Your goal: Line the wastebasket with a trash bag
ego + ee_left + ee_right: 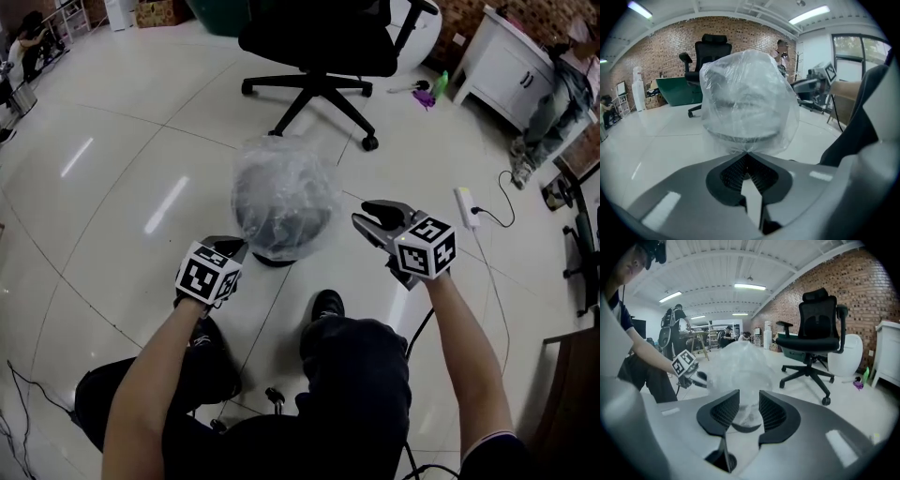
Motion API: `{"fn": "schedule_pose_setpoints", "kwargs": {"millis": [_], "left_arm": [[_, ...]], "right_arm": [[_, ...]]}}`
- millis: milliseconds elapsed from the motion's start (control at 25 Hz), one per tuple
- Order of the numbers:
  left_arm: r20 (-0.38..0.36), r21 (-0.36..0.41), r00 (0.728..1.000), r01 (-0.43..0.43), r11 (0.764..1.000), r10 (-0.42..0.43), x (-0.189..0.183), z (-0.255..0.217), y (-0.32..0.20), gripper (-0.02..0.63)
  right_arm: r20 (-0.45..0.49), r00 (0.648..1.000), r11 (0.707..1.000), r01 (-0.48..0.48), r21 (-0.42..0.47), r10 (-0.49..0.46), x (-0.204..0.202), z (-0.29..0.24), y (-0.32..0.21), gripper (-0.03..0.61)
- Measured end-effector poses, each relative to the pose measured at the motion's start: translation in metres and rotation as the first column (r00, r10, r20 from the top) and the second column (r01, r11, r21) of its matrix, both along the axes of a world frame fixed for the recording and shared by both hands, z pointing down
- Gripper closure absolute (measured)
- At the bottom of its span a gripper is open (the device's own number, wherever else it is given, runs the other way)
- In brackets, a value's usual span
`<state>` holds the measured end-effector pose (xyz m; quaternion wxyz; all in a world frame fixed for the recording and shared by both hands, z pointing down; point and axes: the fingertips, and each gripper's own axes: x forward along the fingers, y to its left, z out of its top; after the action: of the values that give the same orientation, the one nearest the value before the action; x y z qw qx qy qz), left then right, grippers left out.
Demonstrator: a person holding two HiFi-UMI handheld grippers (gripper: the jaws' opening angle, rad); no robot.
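Observation:
A dark round wastebasket (pixel 280 234) stands on the floor with a clear trash bag (pixel 285 187) ballooned over its top. My left gripper (pixel 236 247) sits at the bag's lower left; in the left gripper view its jaws are shut on a pinch of the trash bag's (pixel 747 101) film at the left gripper (pixel 746 154). My right gripper (pixel 366 213) hangs a little to the right of the bag, open, nothing between its fingers. In the right gripper view the trash bag (pixel 740 364) shows beyond the open right gripper (pixel 749 405), with the left gripper (pixel 696 377) at its far side.
A black office chair (pixel 323 56) stands just behind the basket. A white cabinet (pixel 511 66) is at the back right, and a power strip (pixel 466 208) with its cable lies on the floor to the right. The person's shoe (pixel 326 305) is near the basket.

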<state>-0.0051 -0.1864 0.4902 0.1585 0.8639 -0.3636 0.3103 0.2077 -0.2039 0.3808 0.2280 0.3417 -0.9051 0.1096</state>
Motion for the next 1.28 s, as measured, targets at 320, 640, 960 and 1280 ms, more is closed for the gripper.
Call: {"fn": "schedule_pose_setpoints", "kwargs": {"millis": [320,640,960,1280], "left_arm": [[-0.023,0.008,0.999,0.034,0.999,-0.034,0.01,-0.013,0.002,0.601],[-0.021,0.012,0.998,0.055,0.998,-0.055,0.004,-0.019,0.001,0.601],[-0.001,-0.035,0.998,0.064,0.997,-0.064,-0.003,0.007,0.0,0.601],[0.016,-0.085,0.998,0.063,0.994,-0.062,-0.005,0.033,0.003,0.601]], "right_arm": [[-0.011,1.0,0.982,0.006,-0.191,-0.008,-0.006,0.109,0.031,0.422],[0.058,0.998,0.992,-0.004,-0.127,0.012,-0.04,0.116,-0.003,0.504],[0.011,0.998,0.98,0.063,-0.189,-0.062,-0.042,0.14,0.009,0.577],[-0.012,0.998,0.971,0.051,-0.233,-0.056,-0.037,0.159,0.008,0.577]]}}
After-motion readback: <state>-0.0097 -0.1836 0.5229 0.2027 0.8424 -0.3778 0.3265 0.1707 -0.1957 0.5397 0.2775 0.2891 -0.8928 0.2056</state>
